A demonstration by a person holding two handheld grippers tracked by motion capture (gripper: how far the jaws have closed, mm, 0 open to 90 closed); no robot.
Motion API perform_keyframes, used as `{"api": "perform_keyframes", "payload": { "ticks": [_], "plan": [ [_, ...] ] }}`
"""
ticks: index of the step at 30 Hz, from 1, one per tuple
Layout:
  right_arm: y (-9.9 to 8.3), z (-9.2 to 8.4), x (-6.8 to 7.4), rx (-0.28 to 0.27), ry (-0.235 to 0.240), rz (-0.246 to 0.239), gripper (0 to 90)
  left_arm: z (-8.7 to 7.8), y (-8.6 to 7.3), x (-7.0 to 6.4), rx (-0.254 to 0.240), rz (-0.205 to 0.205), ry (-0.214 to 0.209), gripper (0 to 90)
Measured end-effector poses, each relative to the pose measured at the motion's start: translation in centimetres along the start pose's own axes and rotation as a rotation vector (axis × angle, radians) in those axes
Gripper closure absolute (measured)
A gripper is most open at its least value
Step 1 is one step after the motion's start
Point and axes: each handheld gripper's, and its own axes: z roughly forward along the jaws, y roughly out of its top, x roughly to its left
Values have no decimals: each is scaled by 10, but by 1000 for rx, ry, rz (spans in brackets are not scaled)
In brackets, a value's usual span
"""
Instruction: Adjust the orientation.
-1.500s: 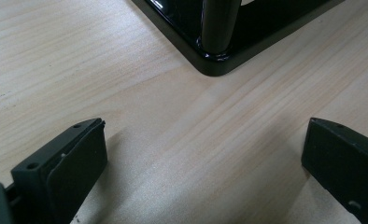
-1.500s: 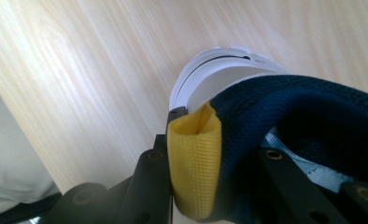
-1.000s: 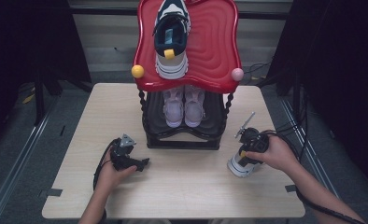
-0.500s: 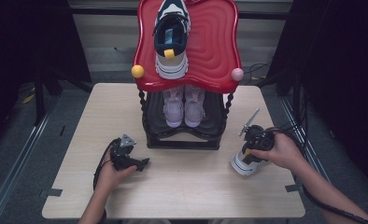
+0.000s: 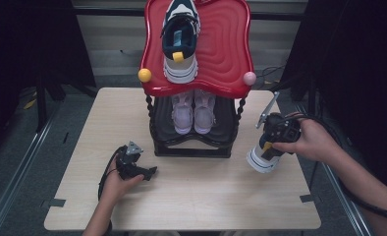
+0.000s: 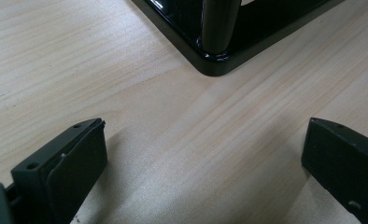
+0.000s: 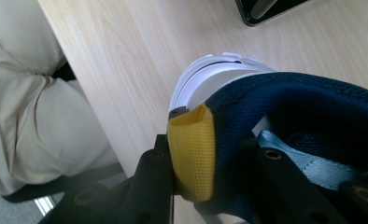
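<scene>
On the left of the bench, toward its near edge, the left gripper lies low over the wood in the person's left hand, pointing right toward the near left corner of the black shoe rack. In the left gripper view its jaws stand wide apart with bare wood between them, and the rack's glossy base corner and one post lie just beyond; they hold and touch nothing. The rack sits at the middle of the bench, toward the far side: its red top tray carries one navy and white sneaker with a yellow heel tab, and the lower shelf holds a pair of pale pink shoes. To the right of the rack, the right hand holds the right gripper above the bench, its jaws clamped on the heel of the second navy sneaker, which hangs white sole turned left and down, near the rack's right side. The right gripper view shows the jaws, which have just been closing, pressed together on the yellow heel tab and navy collar, with the white sole beyond and the bench below.
</scene>
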Motion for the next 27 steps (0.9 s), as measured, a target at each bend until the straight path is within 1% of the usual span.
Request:
{"api": "perform_keyframes", "payload": {
  "ticks": [2,4,5,6,8,10,16,17,18,19,20,21,23,25,27],
  "plan": [
    [4,-11,4,17,-8,-16,754,0,0,0,0,-2,-2,0],
    [7,-21,7,39,-22,-42,754,0,0,0,0,-1,-2,0],
    [9,-27,9,41,-28,-40,754,0,0,0,0,0,0,0],
    [10,-34,10,45,-32,-56,754,0,0,0,0,-2,-3,0],
    [13,-44,12,49,-40,-64,754,0,0,0,-1,-1,-1,0],
    [16,-56,15,43,-47,-78,753,0,0,0,5,6,-1,0],
    [26,-94,23,28,-65,-121,754,0,0,0,2,5,-1,0],
    [29,-102,26,25,-71,-122,754,0,0,0,1,6,1,0],
    [30,-107,27,22,-78,-137,754,0,0,0,1,4,-2,0],
    [32,-114,29,27,-87,-138,754,0,0,0,1,6,1,0],
    [34,-120,31,32,-97,-149,754,0,0,0,1,4,-2,0],
    [35,-127,32,28,-106,-168,754,0,0,0,1,5,-1,0],
    [39,-139,36,36,-121,-177,754,0,0,0,2,5,-1,0],
    [42,-150,39,51,-146,-187,754,0,0,0,-4,-5,-2,0],
    [46,-161,43,57,-171,-190,755,0,0,0,-3,-2,-1,0]
  ]
}}
